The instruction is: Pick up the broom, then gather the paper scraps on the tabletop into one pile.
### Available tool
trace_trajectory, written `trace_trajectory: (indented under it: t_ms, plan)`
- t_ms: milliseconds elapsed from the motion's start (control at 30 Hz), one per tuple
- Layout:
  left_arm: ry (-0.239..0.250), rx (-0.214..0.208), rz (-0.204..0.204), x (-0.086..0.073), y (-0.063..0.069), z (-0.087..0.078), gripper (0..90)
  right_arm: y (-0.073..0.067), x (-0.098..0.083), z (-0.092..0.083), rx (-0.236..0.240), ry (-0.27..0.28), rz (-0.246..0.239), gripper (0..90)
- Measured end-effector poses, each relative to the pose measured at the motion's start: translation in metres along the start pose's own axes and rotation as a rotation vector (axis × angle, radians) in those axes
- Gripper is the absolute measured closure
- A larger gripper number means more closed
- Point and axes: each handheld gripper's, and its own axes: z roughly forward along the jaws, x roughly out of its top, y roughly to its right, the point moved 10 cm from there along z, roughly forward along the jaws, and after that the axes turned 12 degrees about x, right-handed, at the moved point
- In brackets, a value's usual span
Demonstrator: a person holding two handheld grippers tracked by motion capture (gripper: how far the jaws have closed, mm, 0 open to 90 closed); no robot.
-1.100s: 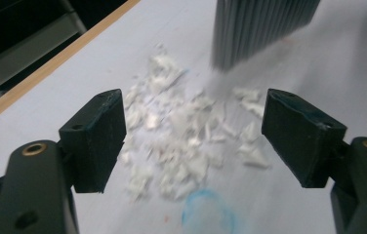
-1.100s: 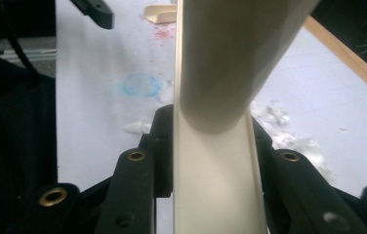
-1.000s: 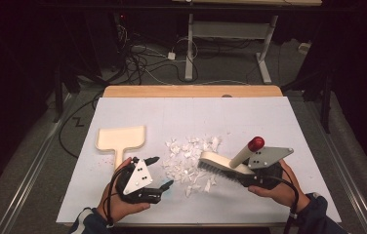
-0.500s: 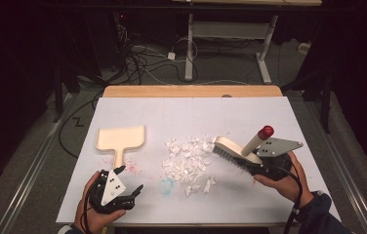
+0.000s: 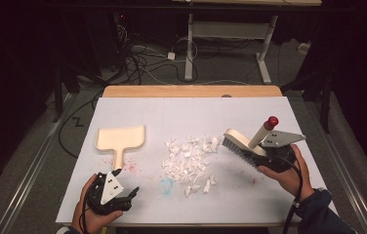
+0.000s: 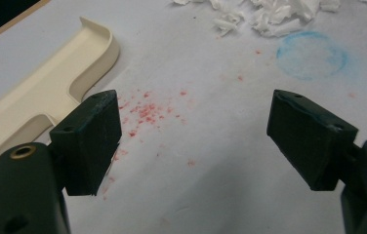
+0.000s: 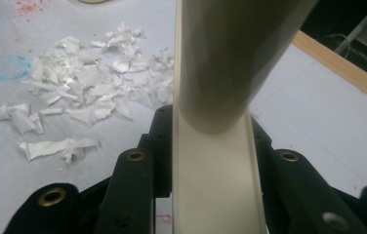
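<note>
A white sheet (image 5: pixel 196 117) covers the table, and a loose pile of torn white paper scraps (image 5: pixel 190 158) lies near its middle. The right gripper (image 5: pixel 268 157), held in the person's right hand (image 5: pixel 289 170) at the right side of the sheet, has its jaws clamped on the cream back of a hand brush (image 5: pixel 242 142); the brush head reaches out to the left, its dark bristles angled down toward the sheet, just right of the scraps, and whether they touch it cannot be told. The brush's handle, tipped with a red cap (image 5: pixel 272 120), rises up and to the right above the gripper. In the right gripper view the cream brush body (image 7: pixel 215 185) runs up between the two black jaws, pinched from both sides, with the scraps (image 7: pixel 89 92) beyond and to the left. The left gripper (image 5: pixel 123 195) sits low near the front edge of the sheet in the left hand (image 5: pixel 91 217), jaws wide apart and holding nothing. A cream dustpan (image 5: pixel 120 140) lies flat just ahead of it, handle toward the person; in the left gripper view the dustpan (image 6: pixel 45 92) lies beside the left-hand jaw, outside the gap. Red specks (image 6: pixel 147 112) and a faint blue ring (image 6: pixel 311 56) mark the sheet.
</note>
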Motion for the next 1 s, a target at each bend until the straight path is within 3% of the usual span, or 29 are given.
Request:
trace_trajectory:
  t_ms: [600, 667, 867, 1000]
  plan:
    - [-0.017, -0.01, -0.003, -0.003, 0.002, 0.003, 19.3, 0.026, -0.005, -0.002, -0.084, 0.002, 0.051, 67.5]
    - [-0.021, -0.009, -0.002, -0.003, 0.003, 0.002, 19.3, 0.032, -0.006, 0.001, -0.092, -0.008, 0.059, 67.6]
    - [-0.023, -0.016, 0.009, -0.002, 0.004, 0.004, 19.3, 0.058, -0.009, 0.013, -0.188, -0.071, 0.052, 67.6]
    - [-0.018, -0.028, 0.019, -0.003, 0.006, 0.003, 17.5, 0.076, -0.011, 0.027, -0.224, -0.109, 0.067, 67.6]
